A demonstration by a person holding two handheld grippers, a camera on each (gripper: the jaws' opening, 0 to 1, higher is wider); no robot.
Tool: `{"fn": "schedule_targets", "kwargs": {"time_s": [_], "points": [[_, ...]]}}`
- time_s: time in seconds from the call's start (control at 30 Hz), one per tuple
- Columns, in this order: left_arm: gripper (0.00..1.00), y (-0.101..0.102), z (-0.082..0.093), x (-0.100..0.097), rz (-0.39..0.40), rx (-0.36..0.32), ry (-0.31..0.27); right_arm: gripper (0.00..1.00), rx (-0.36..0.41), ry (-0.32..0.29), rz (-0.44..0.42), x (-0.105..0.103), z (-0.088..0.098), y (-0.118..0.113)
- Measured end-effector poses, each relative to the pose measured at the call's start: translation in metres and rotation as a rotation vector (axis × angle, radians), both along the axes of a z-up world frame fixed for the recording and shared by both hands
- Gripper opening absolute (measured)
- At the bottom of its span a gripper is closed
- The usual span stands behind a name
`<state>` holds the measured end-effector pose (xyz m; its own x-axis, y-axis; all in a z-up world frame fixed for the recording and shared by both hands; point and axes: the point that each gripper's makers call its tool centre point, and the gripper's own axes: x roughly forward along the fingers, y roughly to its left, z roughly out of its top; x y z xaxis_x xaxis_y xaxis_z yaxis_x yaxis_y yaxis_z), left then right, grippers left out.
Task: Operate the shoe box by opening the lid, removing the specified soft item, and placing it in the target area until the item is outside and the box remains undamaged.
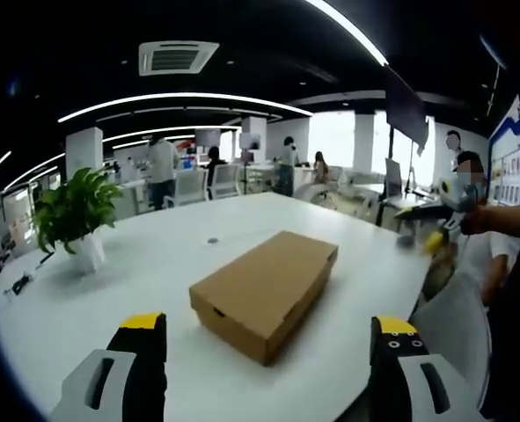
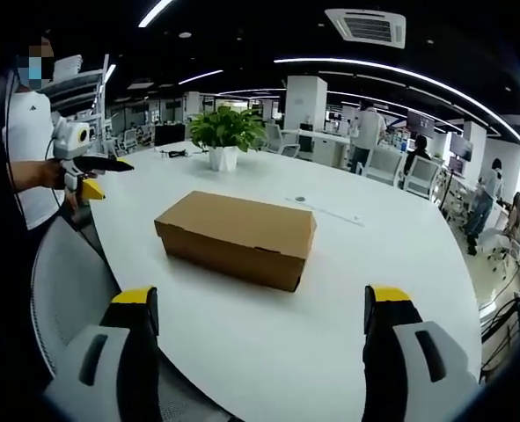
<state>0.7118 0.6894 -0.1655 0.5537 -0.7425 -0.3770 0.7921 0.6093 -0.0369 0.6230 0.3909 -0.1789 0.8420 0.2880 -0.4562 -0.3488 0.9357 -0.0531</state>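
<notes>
Right now we're holding both grippers back from the table edge, nothing touched yet. Closest in, the left gripper (image 1: 269, 338) is showing its jaws spread wide w/ nothing between them; the right gripper (image 2: 261, 309) is the same, wide open and empty. Just past the jaws, the shoe box (image 1: 266, 291) is sitting flat on the white table (image 1: 154, 264), lid closed, roughly centred btwn each pair of jaws. The soft item is presumably inside, so we can't see it. To open it well, we're thinking one gripper should be steadying the base while the other is lifting the lid's front lip gently, w/o crushing the cardboard. Farther back, a potted plant (image 2: 223, 134) is standing near the far edge, and beyond that people are moving about the office.
</notes>
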Motion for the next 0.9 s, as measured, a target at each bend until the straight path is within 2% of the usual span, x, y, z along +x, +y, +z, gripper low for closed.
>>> {"fn": "schedule_targets", "kwargs": {"time_s": [0.47,0.9], "points": [[0.97,-0.01,0.0,0.007,0.005,0.009,0.0,0.9,-0.009,0.015,0.034,0.011,-0.001,-0.002],[0.96,-0.003,-0.019,0.025,0.04,0.023,0.003,0.88,-0.014,0.027,0.075,0.027,-0.007,-0.009]]}}
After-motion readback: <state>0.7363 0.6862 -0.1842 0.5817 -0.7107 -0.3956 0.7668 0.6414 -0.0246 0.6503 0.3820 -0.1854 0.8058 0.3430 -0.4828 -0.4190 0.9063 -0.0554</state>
